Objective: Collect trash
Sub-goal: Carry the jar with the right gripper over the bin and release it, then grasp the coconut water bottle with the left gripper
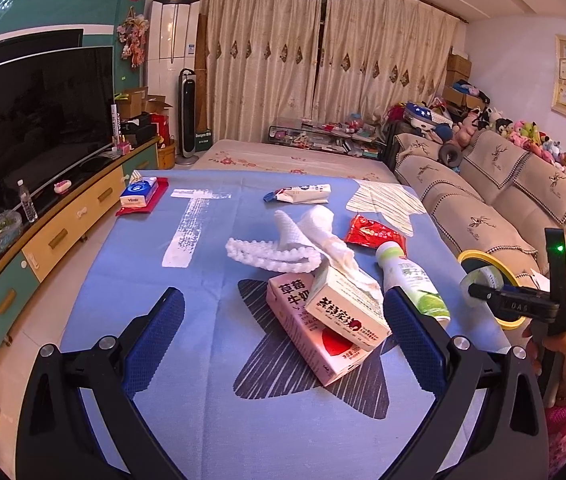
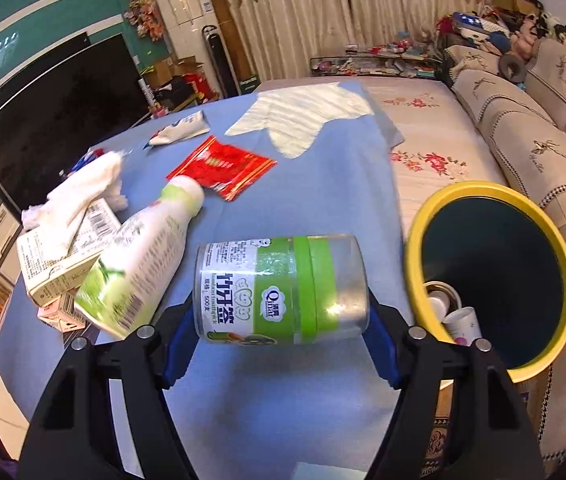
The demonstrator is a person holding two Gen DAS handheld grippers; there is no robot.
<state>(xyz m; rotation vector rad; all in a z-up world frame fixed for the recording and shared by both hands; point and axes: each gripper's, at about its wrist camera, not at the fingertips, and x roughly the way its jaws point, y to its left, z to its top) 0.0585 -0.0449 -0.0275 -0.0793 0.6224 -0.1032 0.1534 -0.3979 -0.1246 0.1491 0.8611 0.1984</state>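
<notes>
My right gripper [image 2: 281, 320] is shut on a clear plastic jar with a green label [image 2: 279, 288], held on its side above the blue cloth, left of the yellow-rimmed bin [image 2: 495, 280]. The bin holds small cups. My left gripper [image 1: 283, 328] is open and empty over the cloth, its fingers either side of a pink carton [image 1: 311, 336] and a cream carton [image 1: 347, 312]. A white-green bottle [image 1: 415, 280] lies by its right finger. Crumpled tissue [image 1: 315, 232], a red wrapper [image 1: 375, 232] and a white tube [image 1: 303, 194] lie farther back.
The blue cloth [image 1: 211, 264] covers a low table. A TV cabinet [image 1: 43, 240] runs along the left, a sofa [image 1: 503, 208] along the right. A tissue pack [image 1: 139, 192] lies at the far left corner. The right gripper shows at the far right [image 1: 523, 304].
</notes>
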